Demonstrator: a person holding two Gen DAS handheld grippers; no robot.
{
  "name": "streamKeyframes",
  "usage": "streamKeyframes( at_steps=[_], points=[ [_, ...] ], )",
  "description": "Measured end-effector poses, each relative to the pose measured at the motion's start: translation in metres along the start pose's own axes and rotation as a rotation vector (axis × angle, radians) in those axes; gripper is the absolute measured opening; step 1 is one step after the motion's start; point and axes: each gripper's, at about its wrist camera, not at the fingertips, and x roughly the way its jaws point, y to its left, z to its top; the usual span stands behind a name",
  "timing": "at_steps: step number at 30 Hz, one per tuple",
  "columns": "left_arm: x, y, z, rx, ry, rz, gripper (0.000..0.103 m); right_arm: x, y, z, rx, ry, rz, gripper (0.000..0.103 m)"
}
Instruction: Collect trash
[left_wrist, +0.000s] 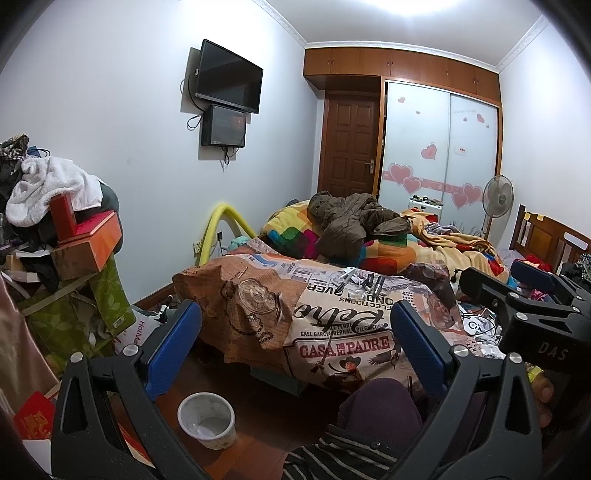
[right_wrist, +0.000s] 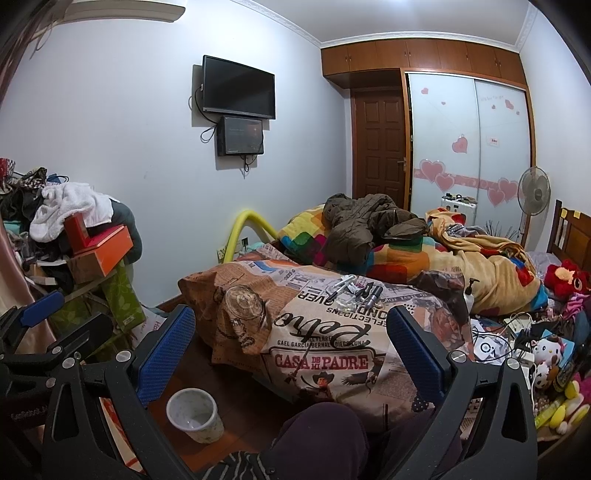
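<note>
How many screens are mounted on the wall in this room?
2. A large dark TV hangs on the wall left of the door. A smaller screen hangs directly below it, with cables hanging beside both. No others are in view.

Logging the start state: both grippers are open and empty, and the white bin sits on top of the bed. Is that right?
Not quite. The white bin stands on the wooden floor beside the bed, as the left wrist view shows. Both the left gripper and right gripper are open and empty.
</note>
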Motion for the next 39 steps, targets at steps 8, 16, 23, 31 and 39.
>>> streamKeyframes(
  at_steps=[8,16,23,31,39],
  points=[
    [-0.0008,-0.0010,-0.0033,0.000,0.003,-0.002,0.103,-0.0022,0.0000,-0.0011,0.005,0.001,-0.001,0.103],
    [0.0000,-0.0006,-0.0017,-0.003,0.006,-0.006,0.103,-0.0045,-0.0007,-0.0004,0.008,0.000,-0.004,0.103],
    [0.0002,-0.0015,-0.0016,-0.001,0.006,-0.003,0.103,-0.0053,-0.0015,-0.0004,0.011,0.002,-0.002,0.103],
    [0.0009,-0.0041,-0.0022,-0.002,0.006,-0.008,0.103,-0.0043,-0.0023,0.0002,0.019,0.007,-0.007,0.103],
    [0.0014,-0.0054,-0.0020,-0.006,0.011,-0.011,0.103,-0.0041,-0.0027,-0.0004,0.019,0.007,-0.008,0.103]
  ],
)
